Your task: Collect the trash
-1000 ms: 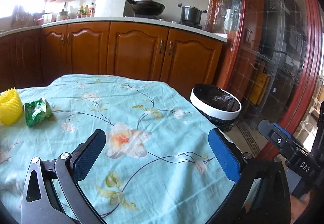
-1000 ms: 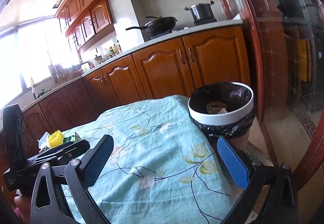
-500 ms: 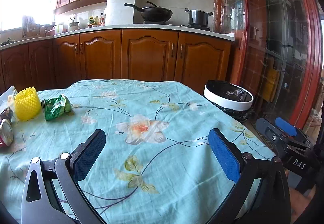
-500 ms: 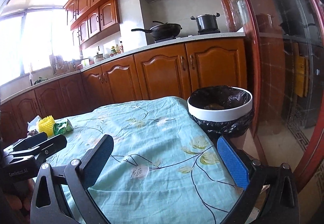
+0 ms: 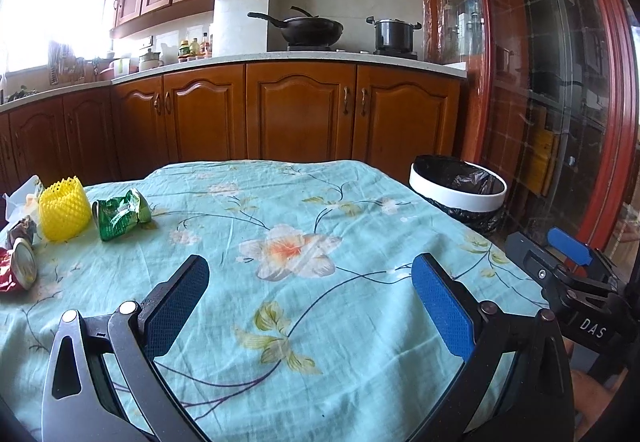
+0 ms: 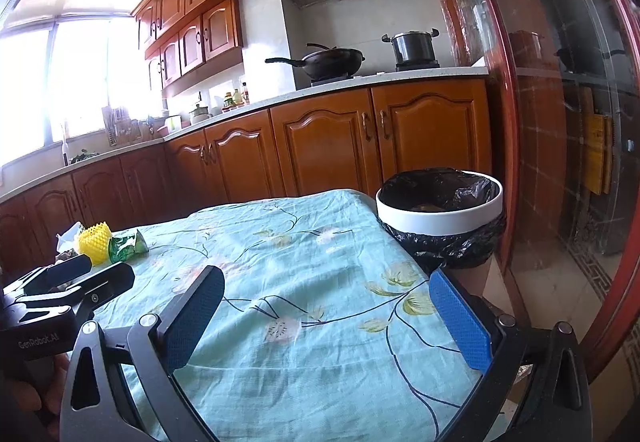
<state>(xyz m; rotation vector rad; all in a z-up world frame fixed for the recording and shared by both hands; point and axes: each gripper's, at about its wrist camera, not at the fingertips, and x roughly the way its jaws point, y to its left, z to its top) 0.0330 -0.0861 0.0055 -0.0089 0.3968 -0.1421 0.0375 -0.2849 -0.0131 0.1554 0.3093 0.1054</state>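
Trash lies at the table's left edge: a yellow foam net (image 5: pixel 64 209), a crumpled green wrapper (image 5: pixel 121 214), a red wrapper with a round lid (image 5: pixel 18 269) and white paper (image 5: pixel 20 196). The net (image 6: pixel 94 242) and green wrapper (image 6: pixel 127 244) also show in the right wrist view. A white bin with a black liner (image 5: pixel 457 193) stands beyond the table's right corner; it also shows in the right wrist view (image 6: pixel 439 211). My left gripper (image 5: pixel 310 302) is open and empty above the tablecloth. My right gripper (image 6: pixel 326 316) is open and empty near the bin.
The table carries a light blue floral cloth (image 5: pixel 288 242). Wooden kitchen cabinets (image 5: pixel 300 114) stand behind it, with a wok (image 5: pixel 308 29) and a pot (image 5: pixel 394 34) on the stove. A glass door with a red frame (image 5: pixel 560 102) is at the right.
Both grippers have pulled back and tilted up, so more of the kitchen and the trash at the table's left edge shows. Both stay open and empty.
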